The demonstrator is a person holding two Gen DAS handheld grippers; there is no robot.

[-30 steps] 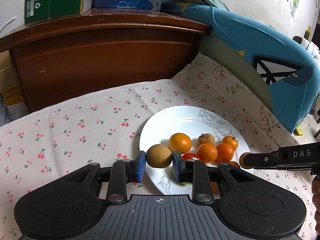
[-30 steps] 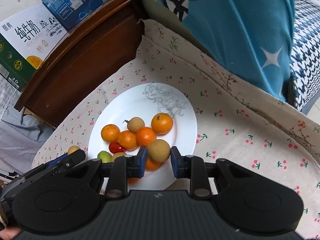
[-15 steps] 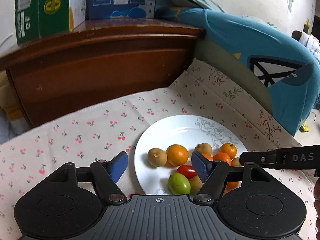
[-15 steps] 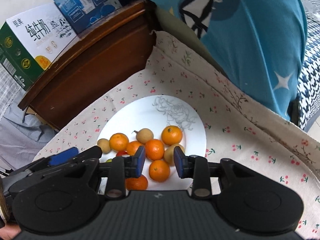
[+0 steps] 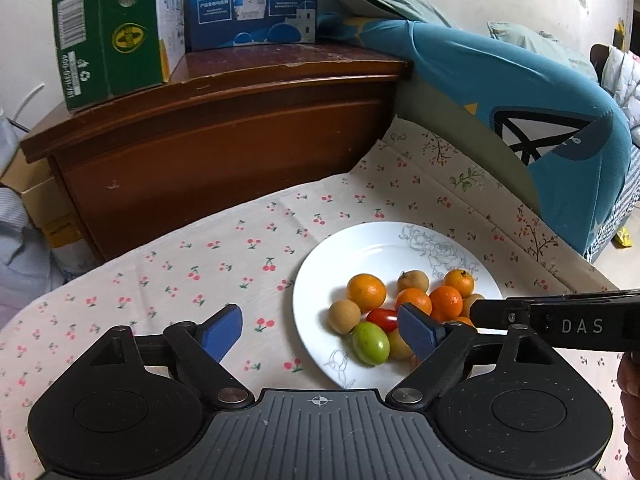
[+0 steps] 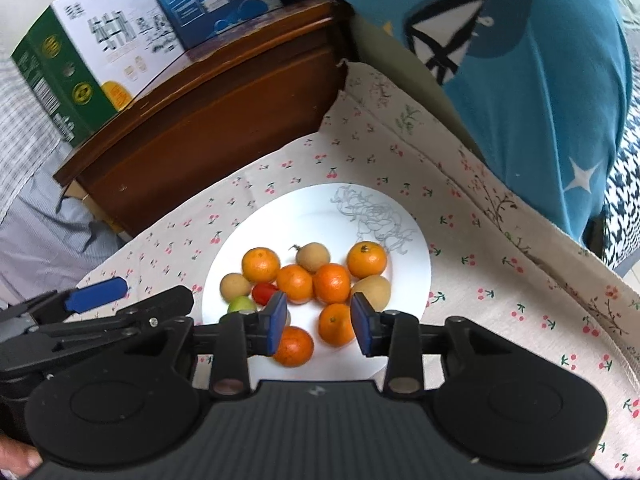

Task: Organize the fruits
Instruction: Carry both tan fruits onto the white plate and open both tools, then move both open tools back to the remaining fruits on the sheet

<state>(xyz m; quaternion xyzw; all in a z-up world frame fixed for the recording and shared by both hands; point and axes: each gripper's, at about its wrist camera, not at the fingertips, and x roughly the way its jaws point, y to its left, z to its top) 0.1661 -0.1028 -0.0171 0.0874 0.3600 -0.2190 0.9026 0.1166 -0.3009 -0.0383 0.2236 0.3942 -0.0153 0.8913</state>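
Note:
A white plate (image 5: 372, 248) (image 6: 312, 208) on the cherry-print cloth holds several oranges (image 5: 366, 289) (image 6: 261, 265), tan longans (image 5: 344, 316) (image 6: 236, 285), a red tomato (image 5: 382, 318) and a green fruit (image 5: 370, 343). My left gripper (image 5: 320, 332) is wide open and empty, raised just in front of the plate's near-left rim. My right gripper (image 6: 320, 324) is open and empty above the plate's near edge, with an orange (image 6: 336, 324) lying below between its fingers. A longan (image 6: 374, 290) lies just beyond its right finger.
A dark wooden cabinet (image 5: 224, 140) stands behind the cloth with a green carton (image 5: 112, 28) and a blue box (image 5: 252, 0) on top. A blue cushion (image 5: 520, 92) leans at the right. The right gripper's finger (image 5: 560, 320) crosses the left wrist view.
Both grippers opened and let their longans drop onto the plate, then drew back and up. The left jaws spread wide; the right opened partly.

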